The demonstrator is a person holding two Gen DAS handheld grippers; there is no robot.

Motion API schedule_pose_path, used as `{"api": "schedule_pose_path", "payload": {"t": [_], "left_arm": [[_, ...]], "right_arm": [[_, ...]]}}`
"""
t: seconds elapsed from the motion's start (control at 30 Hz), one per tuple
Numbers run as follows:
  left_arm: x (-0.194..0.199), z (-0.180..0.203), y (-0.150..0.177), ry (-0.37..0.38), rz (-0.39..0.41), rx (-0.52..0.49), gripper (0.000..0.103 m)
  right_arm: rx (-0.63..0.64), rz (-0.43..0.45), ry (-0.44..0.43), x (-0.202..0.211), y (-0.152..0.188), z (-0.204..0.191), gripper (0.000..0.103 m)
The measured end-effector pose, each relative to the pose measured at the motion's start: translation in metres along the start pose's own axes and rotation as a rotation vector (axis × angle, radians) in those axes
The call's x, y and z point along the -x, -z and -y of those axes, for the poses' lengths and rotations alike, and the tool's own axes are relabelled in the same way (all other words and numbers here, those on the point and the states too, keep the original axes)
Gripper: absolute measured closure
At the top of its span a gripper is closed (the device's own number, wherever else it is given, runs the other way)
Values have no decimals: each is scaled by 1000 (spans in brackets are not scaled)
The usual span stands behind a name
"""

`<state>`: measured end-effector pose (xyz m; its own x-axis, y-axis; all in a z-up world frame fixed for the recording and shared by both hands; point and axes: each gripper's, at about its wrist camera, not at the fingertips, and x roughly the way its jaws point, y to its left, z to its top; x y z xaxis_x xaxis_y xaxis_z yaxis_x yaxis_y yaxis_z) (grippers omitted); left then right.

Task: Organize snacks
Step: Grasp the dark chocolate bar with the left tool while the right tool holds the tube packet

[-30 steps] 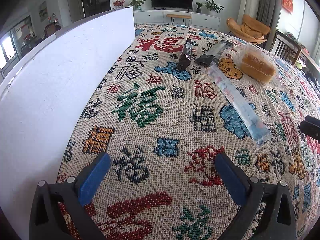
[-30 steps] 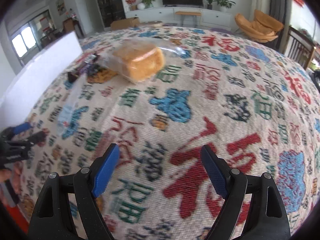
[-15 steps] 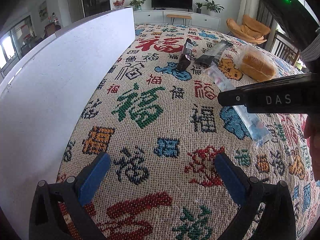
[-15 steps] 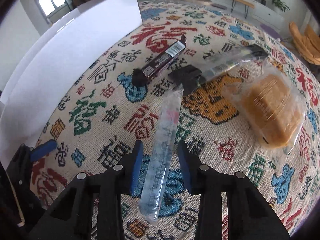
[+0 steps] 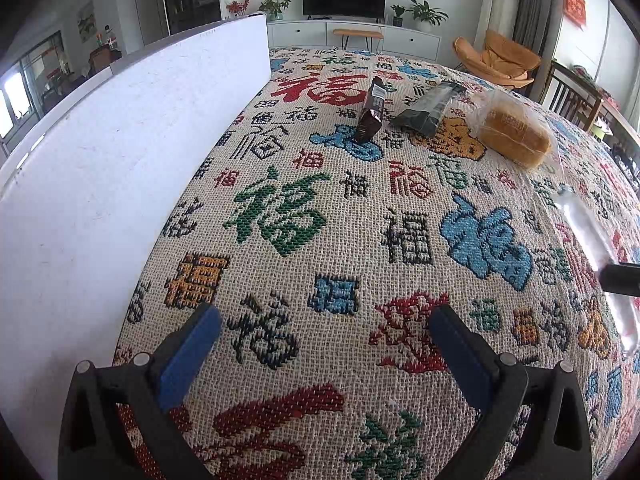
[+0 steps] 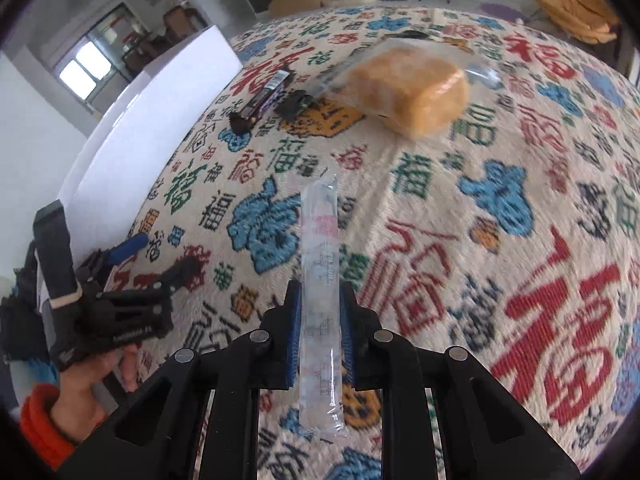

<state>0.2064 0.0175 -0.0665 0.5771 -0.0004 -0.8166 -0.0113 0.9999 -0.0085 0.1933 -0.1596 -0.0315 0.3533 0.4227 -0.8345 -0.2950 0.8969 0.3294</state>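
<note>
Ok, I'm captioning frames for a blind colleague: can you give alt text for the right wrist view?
The right gripper is shut on a long clear snack tube, held above a patterned tablecloth. Beyond lie a bagged bread loaf and two dark snack bars; the left gripper waits open at left.

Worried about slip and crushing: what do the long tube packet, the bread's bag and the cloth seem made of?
Tube packet: clear glossy plastic film, seemingly; the cloth shows through and highlights run along it. Bread's bag: thin transparent film, crinkled, loaf visible inside. Cloth: coarse woven fabric, matt, with a visible thread grid.
</note>
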Motion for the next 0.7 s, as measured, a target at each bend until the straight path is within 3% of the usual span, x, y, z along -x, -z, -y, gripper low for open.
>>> {"api": "schedule_pose_path", "payload": {"t": [0.13, 0.27, 0.43, 0.5, 0.6, 0.7], "left_arm": [[0, 0, 0, 1, 0, 0, 0], [1, 0, 1, 1, 0, 0, 0], [0, 0, 0, 0, 0, 0, 0], [0, 0, 0, 0, -1, 0, 0], [-1, 0, -1, 3, -9, -1, 0], [-8, -1, -17, 44, -51, -13, 0]], "right_arm": [[-91, 116, 111, 36, 21, 40, 84], [-107, 187, 257, 36, 9, 74, 84], [-115, 198, 281, 15, 9, 94, 75], [-97, 236, 267, 17, 15, 93, 51], [-42, 276, 278, 14, 23, 85, 42], [13, 249, 323, 9, 22, 72, 31]]}}
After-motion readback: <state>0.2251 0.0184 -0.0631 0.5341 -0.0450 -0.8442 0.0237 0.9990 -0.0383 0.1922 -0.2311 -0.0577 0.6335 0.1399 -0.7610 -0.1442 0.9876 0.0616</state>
